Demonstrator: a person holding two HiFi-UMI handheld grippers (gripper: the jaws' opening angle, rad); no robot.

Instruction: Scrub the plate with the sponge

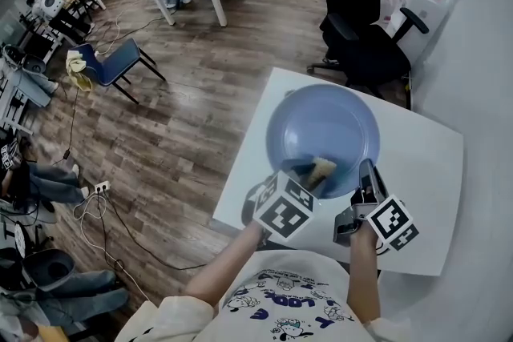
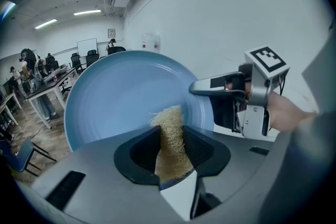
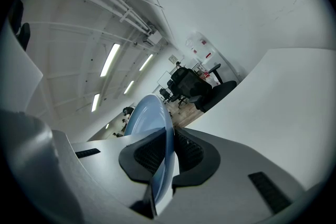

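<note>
White surface [image 1: 425,172]: bare on the right and near side, left edge drops to wood floor [image 1: 184,116]. Blue plate [image 1: 325,124] sits over its far-left part. Right hand-held gripper [image 3: 169,157], forearm reaching in from near, is clamped on the plate's near-right rim. Left hand-held gripper [image 2: 170,152] is angled down, pinching the loofah sponge [image 2: 169,134]. Sponge tip is on the plate's near inner face.

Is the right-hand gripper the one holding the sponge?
No, the sponge is clamped in the left gripper, while the right gripper grips the rim of the blue plate.
</note>
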